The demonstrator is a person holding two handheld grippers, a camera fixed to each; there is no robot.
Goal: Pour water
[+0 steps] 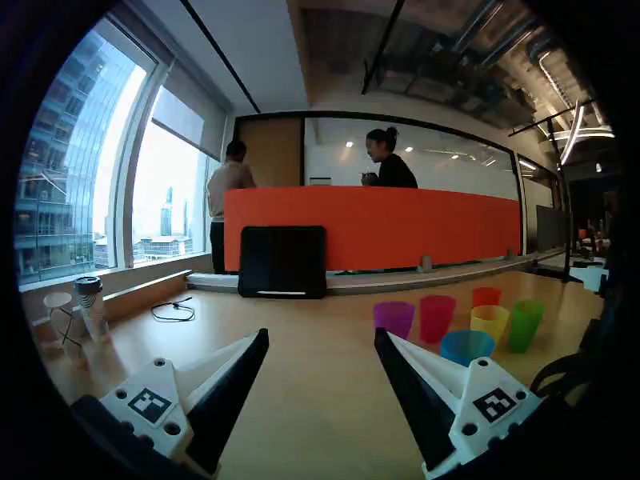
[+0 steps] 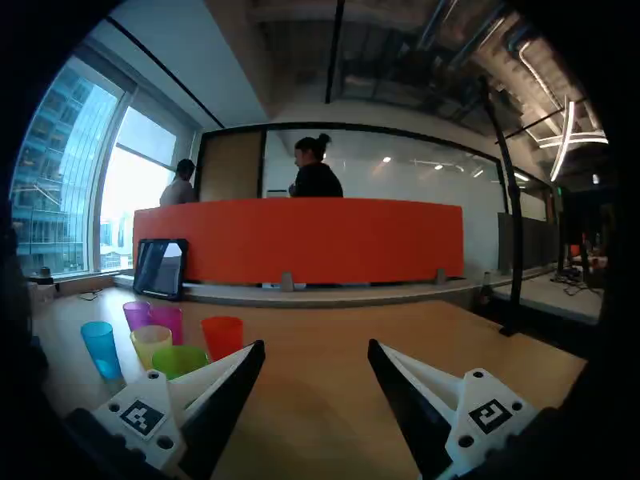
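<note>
Left gripper (image 1: pixel 320 334): fingers were found spread wide with nothing between them, tips poised above the light wooden table (image 1: pixel 320 416). Right gripper (image 2: pixel 314 346): fingers were likewise apart and empty over the same table top.

Six plastic cups stood upright in a loose cluster on the table. In the left gripper view they sat just beyond the finger on the right of that view. The blue cup (image 1: pixel 466 346) was nearest, the yellow cup (image 1: pixel 490 322) and green cup (image 1: pixel 525 324) behind it, the purple cup (image 1: pixel 394 318) and pink cup (image 1: pixel 437 316) alongside, and the red cup (image 1: pixel 486 297) farthest. In the right gripper view the cluster lay beyond the finger on the left, which partly hid the green cup. Contents could not be determined.

A black tablet (image 1: pixel 282 262) leaned against an orange partition (image 1: pixel 384 228) along the table's far edge. A black cable (image 1: pixel 172 309) lay near it, and a lidded paper cup (image 1: pixel 90 302) stood towards the windows (image 1: pixel 72 176), which showed city towers. Two persons stood behind the partition before a glass wall. Exposed pipes and strip lights ran overhead.
</note>
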